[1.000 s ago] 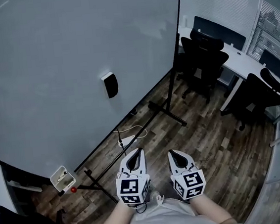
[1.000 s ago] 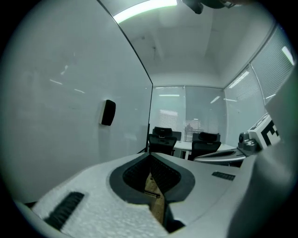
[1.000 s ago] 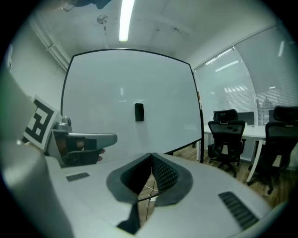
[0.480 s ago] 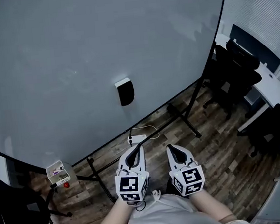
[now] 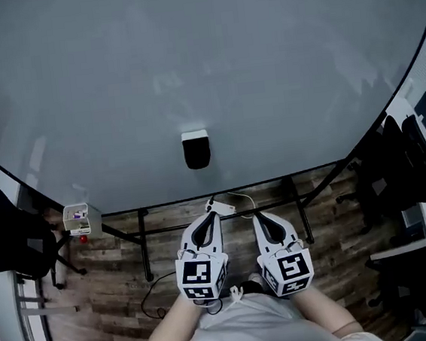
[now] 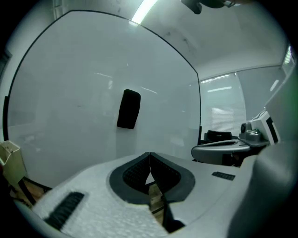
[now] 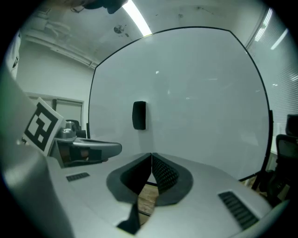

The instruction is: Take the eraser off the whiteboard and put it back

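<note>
Ahead, a black rectangular eraser [image 5: 196, 149] is sticking to the white whiteboard [image 5: 186, 63]; I am holding my left tool [image 5: 213, 214] and right tool [image 5: 255, 215] below it, both pressed together, empty.

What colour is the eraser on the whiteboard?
The eraser is black, clearest in the left gripper view.

- We see the whiteboard [image 6: 84, 93] filling most of the view, with the black eraser [image 6: 128, 109] stuck on it, slightly tilted.
- Below the eraser, our left gripper [image 6: 149, 154] has its jaws meeting at the tips, with nothing between them.
- Lower right of the eraser, our right gripper [image 6: 200, 150] reaches in.
- Lower left of the eraser, a pale box [image 6: 10, 158] sits at the edge.
</note>
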`<state>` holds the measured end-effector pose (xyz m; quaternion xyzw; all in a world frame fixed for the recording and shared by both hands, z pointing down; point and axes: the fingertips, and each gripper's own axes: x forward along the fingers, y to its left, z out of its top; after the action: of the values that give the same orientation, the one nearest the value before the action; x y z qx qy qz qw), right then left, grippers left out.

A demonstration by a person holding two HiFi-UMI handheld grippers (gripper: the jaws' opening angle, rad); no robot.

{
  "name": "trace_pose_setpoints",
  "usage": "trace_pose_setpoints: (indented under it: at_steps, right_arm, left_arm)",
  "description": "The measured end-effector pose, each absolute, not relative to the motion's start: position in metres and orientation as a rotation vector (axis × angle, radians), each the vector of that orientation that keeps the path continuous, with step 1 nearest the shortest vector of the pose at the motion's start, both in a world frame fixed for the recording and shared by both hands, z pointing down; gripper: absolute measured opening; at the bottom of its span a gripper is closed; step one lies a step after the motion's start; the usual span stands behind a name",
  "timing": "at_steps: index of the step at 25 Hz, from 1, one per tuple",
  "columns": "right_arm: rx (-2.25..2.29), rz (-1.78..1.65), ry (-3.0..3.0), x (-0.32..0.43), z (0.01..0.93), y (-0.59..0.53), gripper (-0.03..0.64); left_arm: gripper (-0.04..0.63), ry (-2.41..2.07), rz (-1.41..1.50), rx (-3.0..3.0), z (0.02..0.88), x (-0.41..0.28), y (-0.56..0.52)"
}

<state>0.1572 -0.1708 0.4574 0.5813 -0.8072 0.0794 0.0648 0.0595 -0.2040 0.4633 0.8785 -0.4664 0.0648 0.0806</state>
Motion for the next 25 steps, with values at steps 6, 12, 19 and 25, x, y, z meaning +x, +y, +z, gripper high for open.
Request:
trace_pose_setpoints:
  at_steps: [6,12,19,25]
  right_arm:
    - [1.568,0.2,-2.54,0.169,0.46,-0.188,0.028]
    - [1.491,0.144,-2.591,0.168,0.457,-0.196,0.028]
    - [1.473,0.113,-2.614,0.164,0.448,-0.207,0.028]
    - [1.498,0.109,-2.615,0.162,0.439,-0.221,0.028]
  left_arm:
    - [0.018,-1.615,0.117,2.495,0.457,0.068,-0.211]
    - [0.018,-1.768,0.114,2.485,0.445,0.068,-0.218]
    - [0.018,-1.778,0.066,2.411,0.433,0.062,-0.235]
    - [0.132,-1.785,0.068,2.469,0.404,0.06,-0.26]
